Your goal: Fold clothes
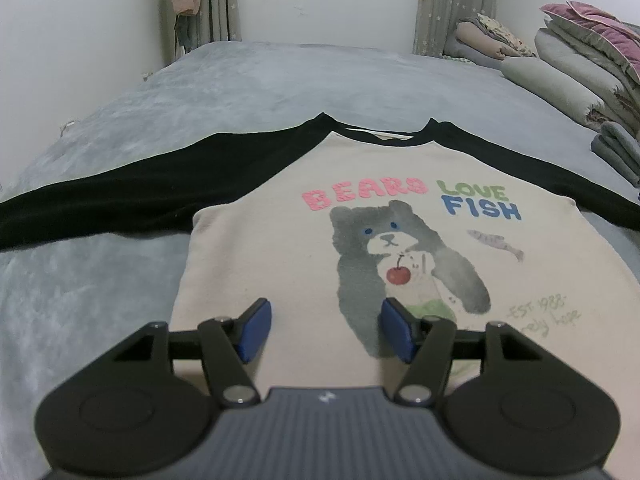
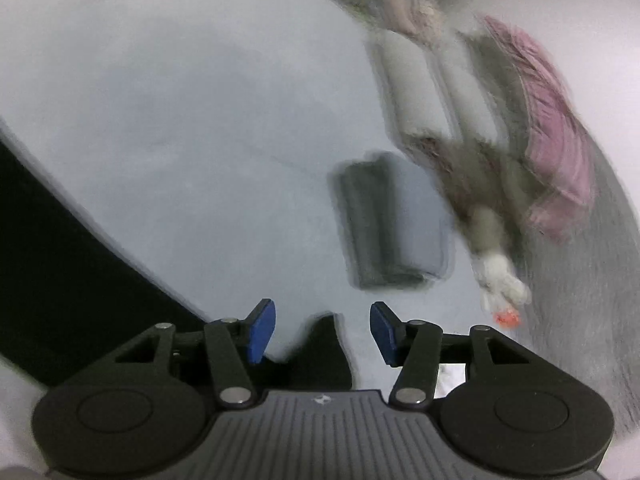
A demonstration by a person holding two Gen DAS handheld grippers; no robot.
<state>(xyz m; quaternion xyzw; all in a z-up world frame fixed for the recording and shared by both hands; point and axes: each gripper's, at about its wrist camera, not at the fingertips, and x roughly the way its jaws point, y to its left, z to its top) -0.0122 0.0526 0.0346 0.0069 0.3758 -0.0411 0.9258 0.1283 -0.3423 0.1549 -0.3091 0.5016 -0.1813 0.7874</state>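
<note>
Though the shirt (image 1: pixel 360 240) lies flat, face up on the bed (image 1: pixel 200 92), no fold is made yet; sleeves and body remain. It's soft cream knit with black raglan sleeves. Left gripper (image 1: pixel 326 330) hovers open above its hem; right gripper (image 2: pixel 322 330) open, empty, by a sleeve (image 2: pixel 60 280).

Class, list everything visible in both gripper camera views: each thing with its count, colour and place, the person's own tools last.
raglan sweatshirt with bear print: one, cream body, black sleeves, spread flat on the bed.
plush bed cover: one, grey-blue, under the sweatshirt.
stack of folded quilts: one, grey and pink, far right.
small folded grey cloth: one, beside the quilts.
curtains: two, grey, flanking the window.
left gripper: black, blue pads, open over the hem.
right gripper: same, open at a black sleeve.
</note>
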